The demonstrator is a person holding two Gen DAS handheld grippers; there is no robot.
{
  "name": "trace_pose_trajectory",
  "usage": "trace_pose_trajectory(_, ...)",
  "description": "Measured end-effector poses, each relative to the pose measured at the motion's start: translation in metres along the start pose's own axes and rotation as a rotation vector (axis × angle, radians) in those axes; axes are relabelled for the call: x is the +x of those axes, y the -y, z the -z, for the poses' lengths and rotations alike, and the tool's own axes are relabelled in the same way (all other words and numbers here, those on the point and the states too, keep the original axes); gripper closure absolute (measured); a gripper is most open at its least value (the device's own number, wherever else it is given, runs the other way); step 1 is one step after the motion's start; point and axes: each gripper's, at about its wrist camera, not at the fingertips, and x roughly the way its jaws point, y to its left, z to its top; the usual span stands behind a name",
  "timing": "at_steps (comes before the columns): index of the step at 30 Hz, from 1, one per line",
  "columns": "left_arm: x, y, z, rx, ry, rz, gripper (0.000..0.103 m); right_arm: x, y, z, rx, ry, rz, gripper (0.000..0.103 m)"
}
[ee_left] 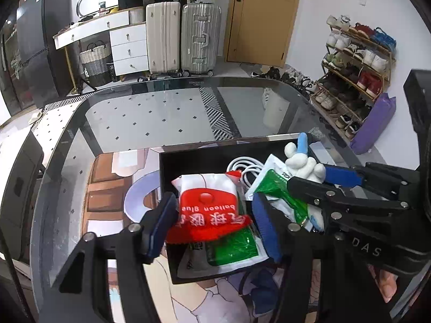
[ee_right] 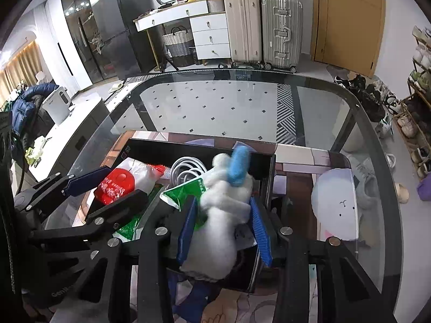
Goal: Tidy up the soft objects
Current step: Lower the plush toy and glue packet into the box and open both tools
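The left claw (ee_left: 212, 224) is standing released around the red-and-white balloon glue packet (ee_left: 208, 204), which is lying in the black tray (ee_left: 188, 158) on the glass table (ee_left: 167, 110). The right claw (ee_right: 223, 228) is grasping the white plush toy (ee_right: 218, 231) over the tray.

Two suitcases (ee_left: 183, 37) stand beside a wooden door (ee_left: 264, 16), shoe rack (ee_left: 355, 72) nearby.

Black tray (ee_left: 188, 158) crowded; glass table (ee_left: 161, 113) beyond bare.
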Motion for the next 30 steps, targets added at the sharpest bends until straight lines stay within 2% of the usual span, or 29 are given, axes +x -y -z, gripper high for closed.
trace_pose_trajectory(3, -0.005, 0.0, 0.0, 0.002, 0.015, -0.015, 0.038, -0.005, 0.001, 0.003, 0.009, 0.006, -0.012, 0.059)
trace_pose_trajectory(5, -0.011, 0.001, 0.001, 0.007, 0.036, -0.052, 0.028, -0.009, 0.001, 0.005, 0.012, 0.012, -0.014, 0.058)
trace_pose_trajectory(6, -0.014, 0.001, 0.002, 0.008, 0.048, -0.066, 0.026, -0.011, 0.001, 0.005, 0.017, 0.014, -0.021, 0.056)
trace_pose_trajectory(11, -0.027, 0.0, 0.005, 0.026, 0.098, -0.051, 0.019, -0.023, -0.002, 0.007, 0.003, 0.031, -0.03, 0.054)
trace_pose_trajectory(16, -0.043, 0.002, 0.008, 0.045, 0.117, -0.043, 0.019, -0.039, -0.007, 0.01, 0.008, 0.062, -0.047, 0.054)
trace_pose_trajectory(22, -0.064, 0.003, 0.013, 0.057, 0.063, 0.015, 0.02, -0.065, -0.014, 0.018, 0.025, 0.116, -0.022, 0.054)
trace_pose_trajectory(23, -0.071, 0.002, 0.014, 0.044, 0.08, 0.029, 0.02, -0.07, -0.016, 0.02, 0.025, 0.127, -0.021, 0.051)
trace_pose_trajectory(26, -0.084, -0.001, 0.019, 0.025, 0.1, 0.079, 0.021, -0.088, -0.025, 0.027, 0.018, 0.176, -0.008, 0.028)
trace_pose_trajectory(27, -0.088, -0.001, 0.021, 0.025, 0.101, 0.116, 0.021, -0.097, -0.028, 0.031, 0.015, 0.201, 0.0, 0.025)
trace_pose_trajectory(28, -0.092, -0.002, 0.024, 0.026, 0.106, 0.119, 0.021, -0.104, -0.031, 0.034, 0.011, 0.216, 0.002, 0.025)
trace_pose_trajectory(30, -0.103, -0.001, 0.029, 0.023, 0.145, 0.078, 0.021, -0.12, -0.036, 0.042, 0.004, 0.253, 0.001, 0.024)
